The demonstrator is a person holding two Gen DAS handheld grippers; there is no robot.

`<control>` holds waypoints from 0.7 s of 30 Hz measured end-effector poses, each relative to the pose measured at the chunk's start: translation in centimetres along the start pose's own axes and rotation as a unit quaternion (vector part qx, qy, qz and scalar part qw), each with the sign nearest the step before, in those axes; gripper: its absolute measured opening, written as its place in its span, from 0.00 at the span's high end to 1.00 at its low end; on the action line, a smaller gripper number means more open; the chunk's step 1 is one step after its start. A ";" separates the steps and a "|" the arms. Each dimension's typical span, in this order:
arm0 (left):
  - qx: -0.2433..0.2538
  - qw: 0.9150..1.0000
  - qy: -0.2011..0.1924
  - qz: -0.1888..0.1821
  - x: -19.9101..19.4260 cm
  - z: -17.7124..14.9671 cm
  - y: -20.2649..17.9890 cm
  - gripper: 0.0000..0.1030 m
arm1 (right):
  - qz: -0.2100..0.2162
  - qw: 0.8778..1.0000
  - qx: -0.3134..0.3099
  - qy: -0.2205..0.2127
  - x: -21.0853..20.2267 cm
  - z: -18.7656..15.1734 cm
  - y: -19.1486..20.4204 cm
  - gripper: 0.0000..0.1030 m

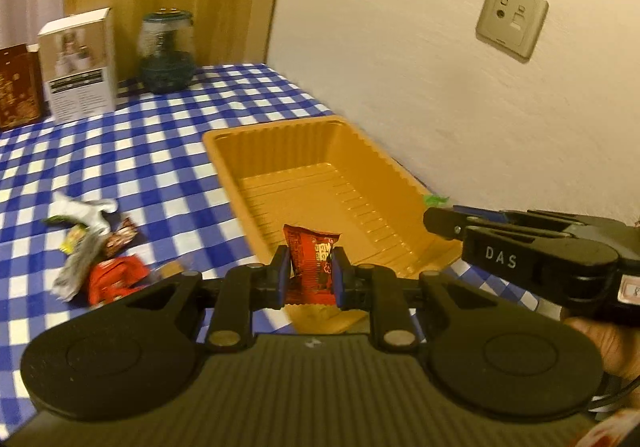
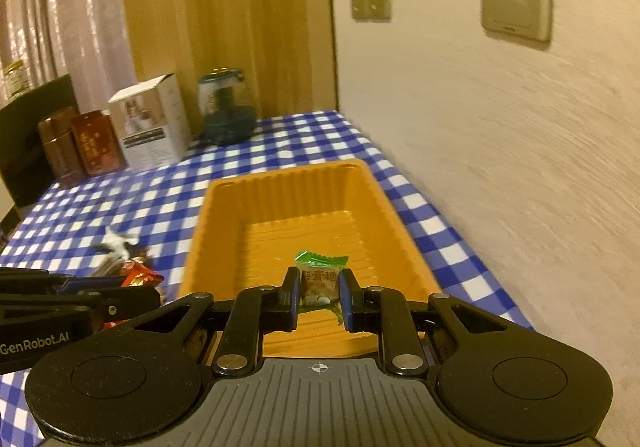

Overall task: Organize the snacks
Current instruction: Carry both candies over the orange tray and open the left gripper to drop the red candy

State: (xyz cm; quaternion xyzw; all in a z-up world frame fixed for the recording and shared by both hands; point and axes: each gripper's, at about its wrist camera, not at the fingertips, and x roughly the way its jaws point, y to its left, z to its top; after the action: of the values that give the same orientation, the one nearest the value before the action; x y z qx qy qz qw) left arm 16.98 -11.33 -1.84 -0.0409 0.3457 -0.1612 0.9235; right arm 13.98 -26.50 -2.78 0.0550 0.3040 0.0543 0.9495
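My left gripper [image 1: 311, 273] is shut on a red snack packet [image 1: 312, 267], held upright over the near corner of an orange ribbed tray [image 1: 280, 151]. In the right wrist view my right gripper [image 2: 320, 297] is shut on a green-wrapped candy [image 2: 320, 279] above the near end of the same tray [image 2: 208, 215], whose floor is bare. The right gripper [image 1: 440, 221] also shows in the left wrist view, with a green scrap at its tip. A pile of loose snacks [image 1: 92, 243] lies on the blue checked cloth left of the tray, also visible as snacks [image 2: 128, 263] from the right.
At the back of the table stand a glass jar [image 1: 166, 51], a white carton [image 1: 80, 63] and brown boxes [image 2: 80, 143]. A white wall with socket plates [image 1: 512, 19] runs close along the tray's right side. A hand [image 1: 608, 343] holds the right gripper.
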 end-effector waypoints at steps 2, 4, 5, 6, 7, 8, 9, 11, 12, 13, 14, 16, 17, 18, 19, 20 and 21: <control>0.005 1.000 0.003 -0.003 0.9 0.2 -0.5 0.82 | -0.002 1.000 0.007 0.002 0.4 0.1 -0.6 0.80; 0.008 1.000 0.004 -0.005 1.5 0.4 -0.9 0.82 | -0.003 1.000 0.010 0.003 0.8 0.1 -1.0 0.80; 0.011 1.000 0.005 -0.005 1.8 0.5 -1.1 0.82 | -0.004 1.000 0.013 0.003 1.0 0.1 -1.2 0.80; 0.013 1.000 0.004 -0.004 2.1 0.6 -1.3 0.82 | -0.005 1.000 0.016 0.003 1.3 0.2 -1.3 0.80; 0.016 1.000 0.002 -0.003 2.4 0.6 -1.4 0.81 | -0.005 1.000 0.018 0.003 1.3 0.2 -1.4 0.80; 0.020 1.000 0.000 -0.001 2.7 0.7 -1.5 0.81 | -0.005 1.000 0.019 0.004 1.5 0.2 -1.5 0.80; 0.025 1.000 -0.002 0.003 3.0 0.7 -1.6 0.80 | -0.006 1.000 0.021 0.004 1.6 0.2 -1.7 0.80; 0.027 1.000 0.000 0.002 3.3 0.7 -1.5 0.75 | -0.005 1.000 0.026 0.005 1.8 0.3 -1.9 0.80; 0.027 1.000 -0.002 0.006 3.2 0.6 -1.3 0.75 | -0.007 1.000 0.026 0.002 1.8 0.3 -1.9 0.80; 0.028 1.000 -0.004 0.008 3.0 0.6 -1.2 0.75 | -0.007 1.000 0.027 0.002 1.8 0.3 -1.9 0.80; 0.027 1.000 -0.005 0.011 2.8 0.5 -1.0 0.75 | -0.006 1.000 0.027 0.002 1.9 0.3 -1.9 0.80; 0.021 1.000 -0.006 0.015 2.3 0.4 -0.6 0.74 | -0.003 1.000 0.027 0.002 2.1 0.3 -1.8 0.80; 0.019 1.000 -0.008 0.018 2.0 0.2 -0.3 0.73 | -0.001 1.000 0.028 0.001 2.1 0.4 -1.8 0.80; 0.017 1.000 -0.008 0.020 1.6 0.0 0.0 0.72 | 0.003 1.000 0.029 -0.002 2.2 0.4 -1.7 0.80; 0.014 1.000 -0.008 0.024 1.3 -0.1 0.2 0.72 | 0.006 1.000 0.030 -0.003 2.2 0.5 -1.6 0.80; 0.009 1.000 -0.008 0.028 0.9 -0.2 0.5 0.71 | 0.008 0.999 0.031 -0.005 2.2 0.5 -1.5 0.80; 0.003 0.999 -0.008 0.030 0.5 -0.5 0.9 0.71 | 0.013 0.999 0.030 -0.008 2.3 0.6 -1.4 0.80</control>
State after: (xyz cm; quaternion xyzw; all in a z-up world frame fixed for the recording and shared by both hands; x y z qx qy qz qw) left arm 17.29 -10.65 -2.69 -0.0289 0.3387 -0.1337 0.9309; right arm 16.28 -27.66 -3.79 0.0884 0.2969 0.0570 0.9491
